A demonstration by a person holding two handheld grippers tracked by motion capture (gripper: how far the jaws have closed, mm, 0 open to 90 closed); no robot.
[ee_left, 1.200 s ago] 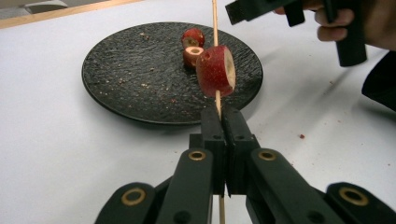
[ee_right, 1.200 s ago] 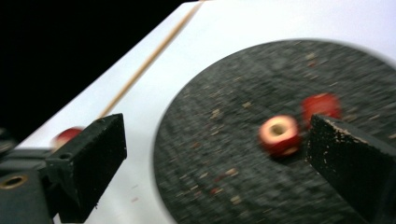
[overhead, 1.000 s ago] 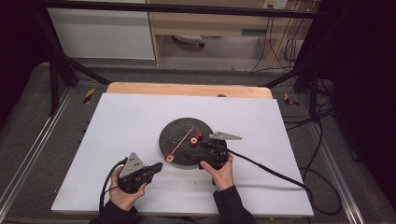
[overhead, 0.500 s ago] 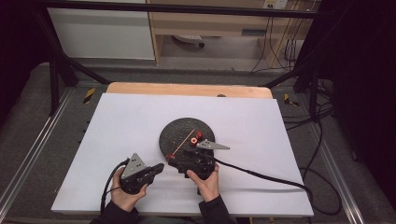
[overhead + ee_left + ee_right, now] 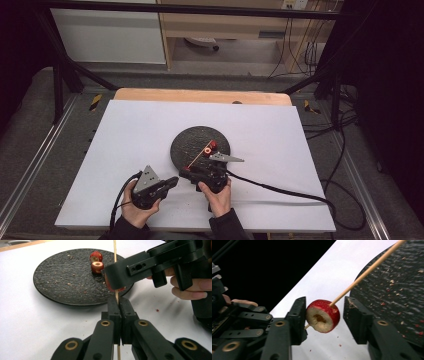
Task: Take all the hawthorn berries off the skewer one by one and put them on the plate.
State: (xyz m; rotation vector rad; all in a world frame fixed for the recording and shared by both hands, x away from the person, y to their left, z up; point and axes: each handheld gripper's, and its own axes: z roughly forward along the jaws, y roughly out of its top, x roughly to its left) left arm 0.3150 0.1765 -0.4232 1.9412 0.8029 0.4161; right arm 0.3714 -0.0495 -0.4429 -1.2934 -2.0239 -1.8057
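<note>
Right gripper view: a cored red fruit piece [image 5: 323, 315] threaded on a thin wooden skewer [image 5: 367, 270] sits between the parted jaws of the right gripper [image 5: 324, 320], touching the left jaw and clear of the other. The left gripper [image 5: 119, 315] is clamped tight on the skewer's near end, just below the fruit. Beyond both tools, two more red pieces [image 5: 96, 262] lie on the round black textured plate [image 5: 62, 277].

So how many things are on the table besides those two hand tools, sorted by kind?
Red fruit pieces: 3, one on the stick, two on the plate
Wooden stick: 1
Dark plate: 1
Total: 5
</note>
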